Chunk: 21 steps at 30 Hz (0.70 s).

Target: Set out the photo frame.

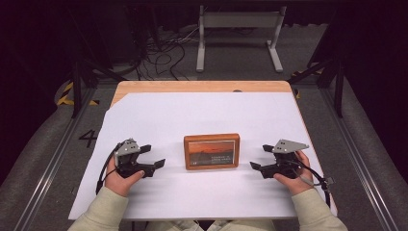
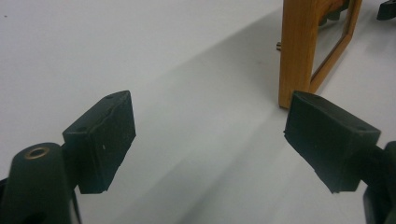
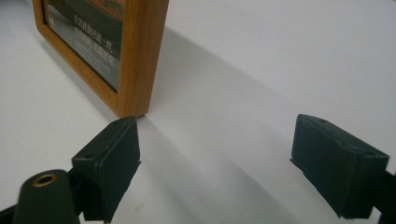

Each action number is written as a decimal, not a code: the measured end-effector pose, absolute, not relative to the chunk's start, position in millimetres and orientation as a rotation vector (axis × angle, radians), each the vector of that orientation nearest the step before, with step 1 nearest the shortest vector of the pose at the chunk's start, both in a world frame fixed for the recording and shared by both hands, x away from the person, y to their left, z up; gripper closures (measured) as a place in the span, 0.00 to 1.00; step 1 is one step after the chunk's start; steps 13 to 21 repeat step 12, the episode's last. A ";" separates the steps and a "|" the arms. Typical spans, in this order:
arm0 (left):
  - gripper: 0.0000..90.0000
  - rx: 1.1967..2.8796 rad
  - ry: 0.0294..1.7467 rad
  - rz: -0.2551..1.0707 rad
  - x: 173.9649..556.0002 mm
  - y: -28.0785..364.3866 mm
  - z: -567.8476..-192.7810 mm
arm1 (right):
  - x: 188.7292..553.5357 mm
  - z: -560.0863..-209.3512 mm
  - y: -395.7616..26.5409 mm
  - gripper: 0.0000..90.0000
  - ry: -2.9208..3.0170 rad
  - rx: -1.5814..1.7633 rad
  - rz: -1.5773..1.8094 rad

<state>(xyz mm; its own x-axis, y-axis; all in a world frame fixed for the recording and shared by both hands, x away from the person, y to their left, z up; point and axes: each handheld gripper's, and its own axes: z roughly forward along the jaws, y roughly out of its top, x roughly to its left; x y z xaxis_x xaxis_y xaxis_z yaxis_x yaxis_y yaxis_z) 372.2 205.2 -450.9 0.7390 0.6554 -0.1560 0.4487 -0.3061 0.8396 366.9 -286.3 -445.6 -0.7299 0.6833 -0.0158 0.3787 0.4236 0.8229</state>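
A wooden picture frame (image 1: pixel 211 151) stands at the centre of the high view, on the white sheet (image 1: pixel 202 115) that covers the table, its glazed front facing the person. The left gripper (image 1: pixel 155 156) sits at centre left of that view and the right gripper (image 1: pixel 260 157) at centre right, each just beside one end of the frame but apart from it. Both sets of jaws are spread wide and hold nothing.

In the left gripper view the frame's end (image 2: pixel 296 51) rises at the upper right; in the right gripper view its front corner (image 3: pixel 133 56) fills the upper left, with printed text behind the pane.

The frame looks stiff and fairly light, with hard, smooth wood that should take a firm pinch. The pane is the fragile part (likely glass, though it could be acrylic; the view is too soft to tell), so the pads belong on the wooden side rails, not the front. It stands upright, so a push from one side alone could tip it. Closing on both short ends together seems safest.
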 end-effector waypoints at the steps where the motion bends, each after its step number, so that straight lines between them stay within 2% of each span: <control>1: 0.19 1.957 0.840 0.267 372.0 204.9 -450.8 | 367.2 -445.6 -286.4 0.18 2.329 0.912 1.218; 21: 0.16 1.970 0.842 0.262 371.0 205.4 -452.3 | 370.1 -445.2 -288.2 0.18 2.320 0.932 1.217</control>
